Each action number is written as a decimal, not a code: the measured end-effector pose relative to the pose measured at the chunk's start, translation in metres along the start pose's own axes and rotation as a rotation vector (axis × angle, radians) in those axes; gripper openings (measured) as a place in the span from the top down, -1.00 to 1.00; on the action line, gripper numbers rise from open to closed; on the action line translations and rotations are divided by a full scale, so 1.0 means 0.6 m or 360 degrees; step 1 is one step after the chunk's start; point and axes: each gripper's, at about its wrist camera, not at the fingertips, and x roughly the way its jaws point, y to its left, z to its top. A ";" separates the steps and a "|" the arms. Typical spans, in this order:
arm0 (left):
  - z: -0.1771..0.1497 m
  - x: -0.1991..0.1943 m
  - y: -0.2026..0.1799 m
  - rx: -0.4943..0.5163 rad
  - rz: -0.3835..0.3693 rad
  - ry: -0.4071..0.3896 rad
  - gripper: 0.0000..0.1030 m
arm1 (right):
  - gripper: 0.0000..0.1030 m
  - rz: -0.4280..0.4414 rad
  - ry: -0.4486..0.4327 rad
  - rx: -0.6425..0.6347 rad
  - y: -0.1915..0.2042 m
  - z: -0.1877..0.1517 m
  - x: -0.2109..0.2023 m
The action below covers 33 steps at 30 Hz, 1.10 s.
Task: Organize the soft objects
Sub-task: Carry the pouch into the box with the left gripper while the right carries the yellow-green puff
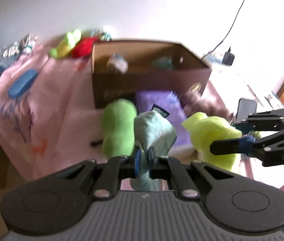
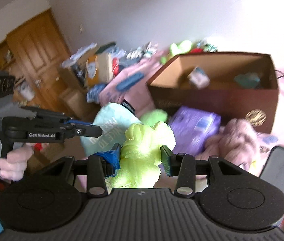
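Nearest, left gripper (image 1: 143, 156) clamped tight on pale teal cloth pouch (image 1: 154, 132), pouch bunched between fingers. Right gripper (image 2: 140, 154) pinches yellow-green plush (image 2: 142, 150), pads pressing both sides. Person's hand (image 2: 14, 161) wraps left gripper handle. Beyond, on pink bedspread (image 1: 47, 108): green plush (image 1: 117, 126) left, purple pack (image 2: 196, 128) centre, pink plush (image 2: 236, 140) right, all just before cardboard box (image 1: 142, 80). Box open, blurred soft items inside. Far left corner: red plush (image 1: 82, 47) beside second yellow-green toy (image 1: 66, 44). Blue case (image 1: 22, 83) lies left on bedspread.
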 end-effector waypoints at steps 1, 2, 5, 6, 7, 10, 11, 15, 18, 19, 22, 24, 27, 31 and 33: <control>0.010 -0.002 -0.001 0.0002 -0.0009 -0.0025 0.92 | 0.49 -0.0005 -0.0027 0.0034 -0.007 0.008 -0.004; 0.020 -0.003 -0.002 0.0004 -0.0020 -0.0054 0.92 | 0.49 -0.0011 -0.0053 0.0070 -0.015 0.017 -0.007; 0.059 0.000 0.002 0.0003 -0.0050 -0.0140 0.92 | 0.49 -0.0060 -0.0131 0.0158 -0.036 0.042 -0.017; 0.071 0.002 0.003 0.0005 -0.0052 -0.0167 0.92 | 0.49 -0.0087 -0.0156 0.0182 -0.043 0.053 -0.020; 0.085 0.006 0.005 0.0008 -0.0054 -0.0193 0.92 | 0.49 -0.0109 -0.0178 0.0205 -0.051 0.061 -0.023; 0.129 0.021 0.009 0.0032 -0.0049 -0.0269 0.92 | 0.49 -0.0162 -0.0250 0.0282 -0.073 0.094 -0.029; 0.145 0.029 0.011 0.0040 -0.0043 -0.0290 0.92 | 0.49 -0.0181 -0.0274 0.0301 -0.079 0.106 -0.030; 0.199 0.062 0.023 0.0052 -0.0020 -0.0341 0.92 | 0.49 -0.0285 -0.0361 0.0339 -0.105 0.155 -0.028; 0.236 0.095 0.033 0.0051 0.0003 -0.0355 0.92 | 0.49 -0.0382 -0.0392 0.0342 -0.121 0.188 -0.011; 0.248 0.107 0.036 0.0049 0.0007 -0.0357 0.92 | 0.49 -0.0409 -0.0392 0.0342 -0.127 0.196 -0.004; 0.275 0.142 0.047 0.0029 0.0024 -0.0352 0.92 | 0.49 -0.0513 -0.0361 0.0349 -0.144 0.217 0.027; 0.287 0.165 0.053 0.0009 0.0030 -0.0333 0.92 | 0.49 -0.0581 -0.0325 0.0328 -0.156 0.222 0.048; 0.297 0.204 0.062 -0.0010 0.0062 -0.0281 0.91 | 0.49 -0.0696 -0.0237 0.0303 -0.171 0.222 0.087; 0.299 0.257 0.079 -0.0048 0.0103 -0.0186 0.91 | 0.48 -0.0808 -0.0142 0.0259 -0.193 0.215 0.127; 0.298 0.281 0.087 -0.0070 0.0103 -0.0139 0.91 | 0.47 -0.0855 -0.0087 0.0238 -0.202 0.212 0.143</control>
